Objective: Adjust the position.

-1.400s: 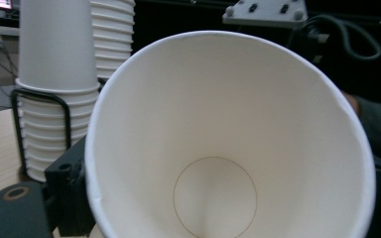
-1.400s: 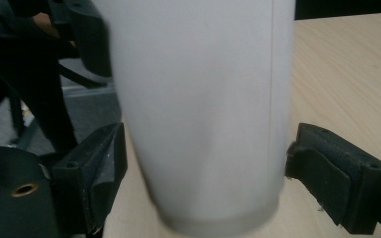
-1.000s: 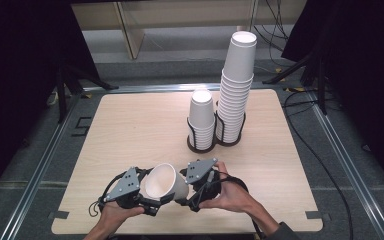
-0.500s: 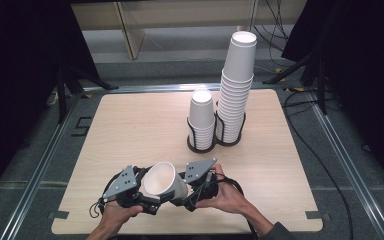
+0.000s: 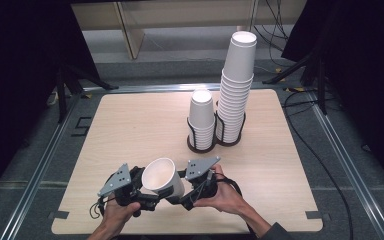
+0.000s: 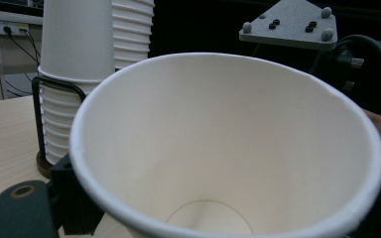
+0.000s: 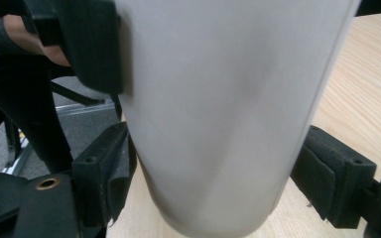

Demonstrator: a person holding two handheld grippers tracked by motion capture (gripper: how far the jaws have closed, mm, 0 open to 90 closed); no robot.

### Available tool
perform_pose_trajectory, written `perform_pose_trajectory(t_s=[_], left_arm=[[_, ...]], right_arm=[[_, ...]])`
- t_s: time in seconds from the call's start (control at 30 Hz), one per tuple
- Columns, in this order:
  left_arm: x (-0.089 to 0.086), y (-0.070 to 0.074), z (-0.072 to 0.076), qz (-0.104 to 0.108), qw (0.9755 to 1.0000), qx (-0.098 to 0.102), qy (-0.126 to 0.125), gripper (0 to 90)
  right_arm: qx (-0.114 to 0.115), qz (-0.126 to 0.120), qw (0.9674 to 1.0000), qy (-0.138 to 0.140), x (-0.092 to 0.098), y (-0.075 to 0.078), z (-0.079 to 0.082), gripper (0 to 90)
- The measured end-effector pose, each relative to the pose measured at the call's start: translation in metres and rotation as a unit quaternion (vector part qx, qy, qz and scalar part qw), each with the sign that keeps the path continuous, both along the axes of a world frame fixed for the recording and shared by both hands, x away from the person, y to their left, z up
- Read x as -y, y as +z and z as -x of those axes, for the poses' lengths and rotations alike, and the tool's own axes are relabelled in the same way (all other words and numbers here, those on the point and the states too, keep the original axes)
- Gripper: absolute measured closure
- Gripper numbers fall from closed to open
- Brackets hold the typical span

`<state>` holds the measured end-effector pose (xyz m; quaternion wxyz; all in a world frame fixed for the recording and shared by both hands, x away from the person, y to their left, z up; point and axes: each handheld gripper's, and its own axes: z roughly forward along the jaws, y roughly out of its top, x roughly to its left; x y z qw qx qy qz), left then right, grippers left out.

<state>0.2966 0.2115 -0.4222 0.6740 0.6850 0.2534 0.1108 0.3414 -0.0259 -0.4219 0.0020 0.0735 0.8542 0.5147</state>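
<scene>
1. Paper cup (image 5: 161, 178): white, one piece, tilted with its open mouth facing up and toward the far edge of the tabletop (image 5: 130, 125). We find it above the near edge, left of centre, held between both tongs.
2. Left tongs (image 5: 145, 197): in our left hand (image 5: 112, 212) at the near edge, grey three-cornered plate on top. Their jaws have just been closing, with the cup between them; in the right gripper view a black pad lies flat against the cup's outer wall near the rim, so we list them as gripping the paper cup.
3. Right tongs (image 5: 187, 192): in our right hand (image 5: 225, 197), just right of the cup, grey plate on top. In the right gripper view the cup's wall (image 7: 218, 114) stands between the two black jaws; the left pad seems to touch it, the right pad shows a small gap. We cannot tell whether they clamp it.
4. Cup interior: in the left gripper view we look straight into the cup (image 6: 228, 148), round bottom visible, nothing inside.
5. Short stack of cups (image 5: 201, 117): upright in a black wire holder, right of the tabletop's centre.
6. Tall stack of cups (image 5: 236, 85): upright in a second wire holder, touching the short one on its right.
</scene>
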Motion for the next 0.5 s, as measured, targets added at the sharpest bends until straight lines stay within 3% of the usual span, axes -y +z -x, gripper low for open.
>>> perform_pose_trajectory(t_s=[0.13, 0.23, 0.33, 0.37, 0.43, 0.5], left_arm=[[-0.005, 0.001, -0.002, -0.004, 0.9998, 0.006, 0.021, 14.2], [-0.01, 0.001, -0.005, -0.028, 0.9983, 0.007, 0.052, 14.3], [-0.013, -0.001, -0.01, -0.056, 0.9949, 0.014, 0.083, 14.3], [-0.014, -0.001, -0.012, -0.062, 0.9938, 0.013, 0.091, 14.3], [-0.016, -0.002, -0.016, -0.059, 0.9929, 0.011, 0.103, 14.3], [-0.019, -0.002, -0.019, -0.071, 0.9906, 0.012, 0.116, 14.4]], right_arm=[[-0.011, 0.011, 0.9996, -0.021, 0.006, -0.001, -0.003, 16.3], [-0.004, 0.026, 0.9984, -0.051, 0.018, -0.001, -0.006, 16.2], [0.001, 0.036, 0.9961, -0.08, 0.03, -0.003, -0.007, 18.5], [0.023, 0.042, 0.9931, -0.107, 0.038, -0.005, -0.006, 20.5], [0.022, 0.042, 0.9928, -0.11, 0.042, -0.005, -0.007, 19.5], [0.015, 0.043, 0.9916, -0.121, 0.049, -0.007, -0.006, 19.5]])
